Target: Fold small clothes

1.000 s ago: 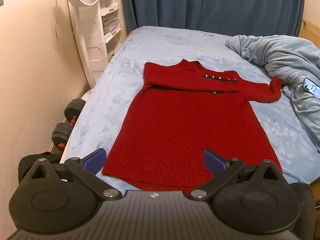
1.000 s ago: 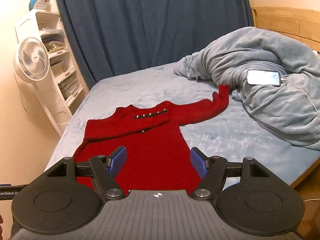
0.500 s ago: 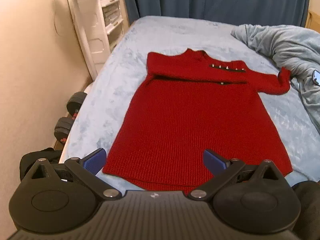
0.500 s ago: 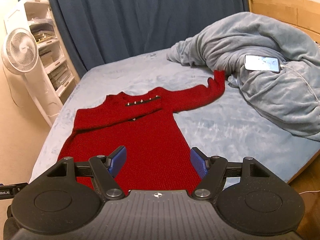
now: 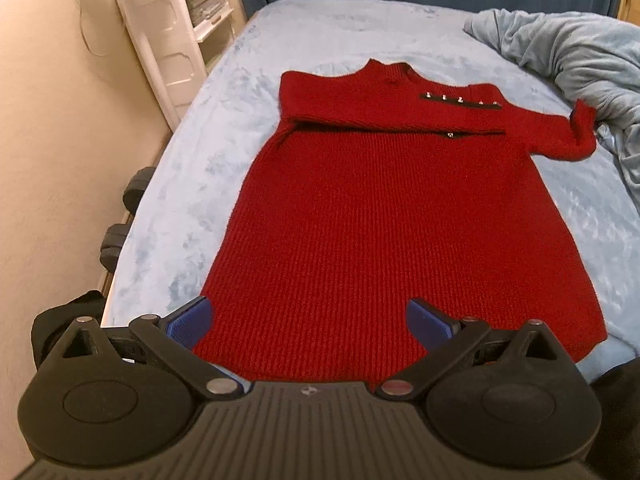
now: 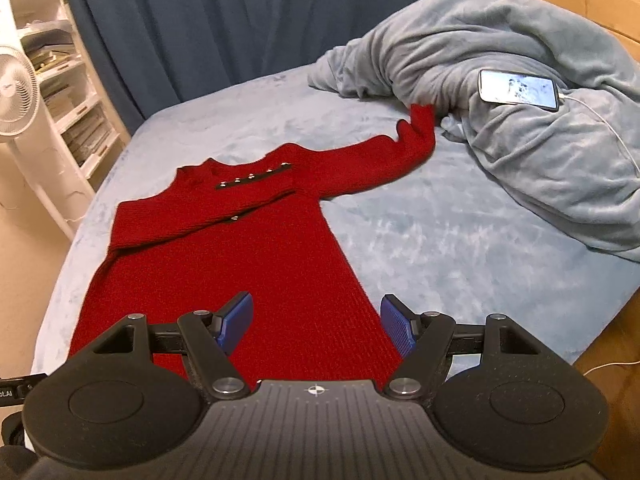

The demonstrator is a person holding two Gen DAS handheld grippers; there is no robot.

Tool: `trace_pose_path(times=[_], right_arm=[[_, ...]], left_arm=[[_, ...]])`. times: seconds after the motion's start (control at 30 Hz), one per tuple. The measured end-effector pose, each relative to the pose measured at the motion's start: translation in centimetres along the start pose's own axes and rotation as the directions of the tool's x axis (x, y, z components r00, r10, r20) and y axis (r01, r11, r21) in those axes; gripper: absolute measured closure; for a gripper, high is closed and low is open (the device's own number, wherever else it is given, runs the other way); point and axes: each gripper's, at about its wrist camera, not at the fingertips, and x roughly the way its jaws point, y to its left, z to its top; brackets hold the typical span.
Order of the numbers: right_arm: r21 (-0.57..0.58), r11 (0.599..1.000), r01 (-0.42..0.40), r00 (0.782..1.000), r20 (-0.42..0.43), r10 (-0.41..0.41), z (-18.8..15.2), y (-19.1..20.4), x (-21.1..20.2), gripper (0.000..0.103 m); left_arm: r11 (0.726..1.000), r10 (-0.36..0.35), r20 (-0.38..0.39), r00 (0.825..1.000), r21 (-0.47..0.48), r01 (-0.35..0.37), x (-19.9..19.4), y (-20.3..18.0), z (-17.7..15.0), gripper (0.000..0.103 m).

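A red knit dress point(image 5: 400, 216) lies flat on the light blue bed point(image 5: 248, 92), hem toward me. Its left sleeve is folded across the chest; the right sleeve point(image 6: 384, 156) stretches out toward the blanket. A dark strip with small metal studs point(image 5: 460, 101) marks the shoulder. My left gripper point(image 5: 310, 322) is open and empty just above the hem, left of middle. My right gripper point(image 6: 316, 320) is open and empty above the hem's right part. The dress also shows in the right wrist view point(image 6: 240, 264).
A rumpled grey-blue blanket point(image 6: 520, 100) fills the bed's right side, with a phone point(image 6: 518, 89) and its charging cable on it. A white fan and white shelves point(image 5: 168, 36) stand left of the bed. Dumbbells point(image 5: 124, 216) lie on the floor. A dark blue curtain point(image 6: 240, 20) hangs behind.
Both grippers have moved forward and lower toward the dress's hem, which now looks larger. Both stay open. The dress has not moved.
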Motion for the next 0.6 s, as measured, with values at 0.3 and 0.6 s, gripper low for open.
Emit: trace_pose_path(times=[0.3,0.6], right_arm=[[0.291,0.956,-0.027,0.998,0.055,0.011,7.6,-7.2,7.0,0.030],[0.584,0.811,0.032,0.990,0.094,-0.107,16.8,-16.9,24.4,0.028]], left_arm=[[0.999,-0.002,-0.061,0.998,-0.050,-0.001,4.2,0.8,2.4,0.000],[0.981,0.126,-0.129,0.984,-0.131,-0.143,8.6,3.4,6.2,0.000]])
